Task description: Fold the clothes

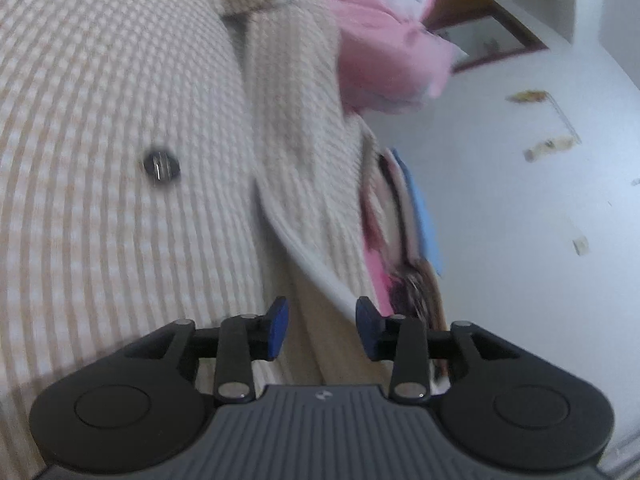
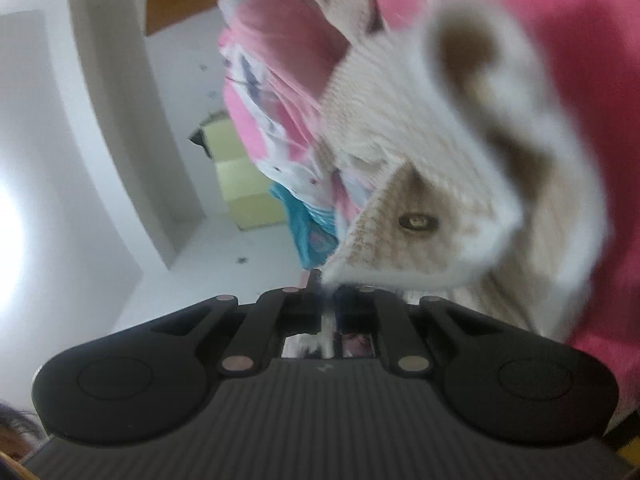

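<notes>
Covering the bed (image 2: 580, 80), pink bedding meets white walls (image 1: 520, 200).

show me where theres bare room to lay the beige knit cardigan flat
Little shows free. In the left wrist view the beige knit cardigan fills the left side, bordered by the pink garment and the folded stack. The white floor past the stack is bare except for scraps. The right wrist view is crowded with cloth.

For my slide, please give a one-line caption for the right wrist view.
Right hand-held gripper shut on the white edge of a beige knitted cardigan, pink clothes behind.
</notes>
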`<state>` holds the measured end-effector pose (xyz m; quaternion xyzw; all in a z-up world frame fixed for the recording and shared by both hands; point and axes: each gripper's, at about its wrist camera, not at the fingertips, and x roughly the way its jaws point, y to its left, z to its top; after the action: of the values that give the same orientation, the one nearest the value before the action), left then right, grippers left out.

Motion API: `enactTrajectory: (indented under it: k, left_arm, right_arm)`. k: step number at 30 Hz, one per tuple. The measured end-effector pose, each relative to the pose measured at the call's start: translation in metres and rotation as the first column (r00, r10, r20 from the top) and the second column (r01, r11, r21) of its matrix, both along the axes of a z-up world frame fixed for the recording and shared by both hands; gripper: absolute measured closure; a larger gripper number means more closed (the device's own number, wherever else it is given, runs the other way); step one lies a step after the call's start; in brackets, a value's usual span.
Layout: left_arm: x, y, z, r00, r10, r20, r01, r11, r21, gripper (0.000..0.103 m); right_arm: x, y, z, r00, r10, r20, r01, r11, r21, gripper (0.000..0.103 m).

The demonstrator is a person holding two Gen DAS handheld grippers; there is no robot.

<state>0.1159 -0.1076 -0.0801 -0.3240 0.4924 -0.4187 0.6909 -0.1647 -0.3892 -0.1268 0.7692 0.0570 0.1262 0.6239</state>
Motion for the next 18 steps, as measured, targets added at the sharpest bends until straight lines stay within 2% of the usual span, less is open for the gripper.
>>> enactTrajectory:
  k: [2, 5, 7, 9, 12, 18]
  left_arm:
    - [0.03, -0.007, 0.007, 0.998, 0.049, 0.041, -0.051, 0.998, 0.047, 0.06]
    - [0.078, -0.017, 0.02, 0.983, 0.111, 0.147, -0.129, 0.984, 0.125, 0.05]
    - [0.112, -0.028, 0.028, 0.967, 0.136, 0.214, -0.175, 0.969, 0.175, 0.05]
    - [0.146, -0.041, 0.028, 0.959, 0.138, 0.249, -0.195, 0.956, 0.221, 0.05]
    - [0.186, -0.058, 0.023, 0.956, 0.141, 0.257, -0.209, 0.944, 0.257, 0.05]
    - [0.23, -0.084, 0.003, 0.959, 0.122, 0.256, -0.184, 0.955, 0.233, 0.045]
  right_arm:
    - [0.0, -0.007, -0.002, 1.0, -0.007, 0.013, 0.007, 1.0, 0.006, 0.099]
    - [0.001, -0.014, -0.006, 1.0, -0.006, 0.03, 0.006, 1.0, 0.012, 0.099]
    - [0.003, -0.017, -0.008, 0.999, 0.004, 0.044, -0.005, 1.0, 0.009, 0.099]
    - [0.004, -0.019, -0.009, 0.998, 0.018, 0.067, -0.018, 1.0, -0.007, 0.099]
    - [0.008, -0.023, -0.012, 0.995, 0.026, 0.095, -0.025, 1.0, -0.011, 0.099]
    - [0.01, -0.032, -0.022, 0.991, 0.021, 0.129, -0.022, 1.0, 0.001, 0.099]
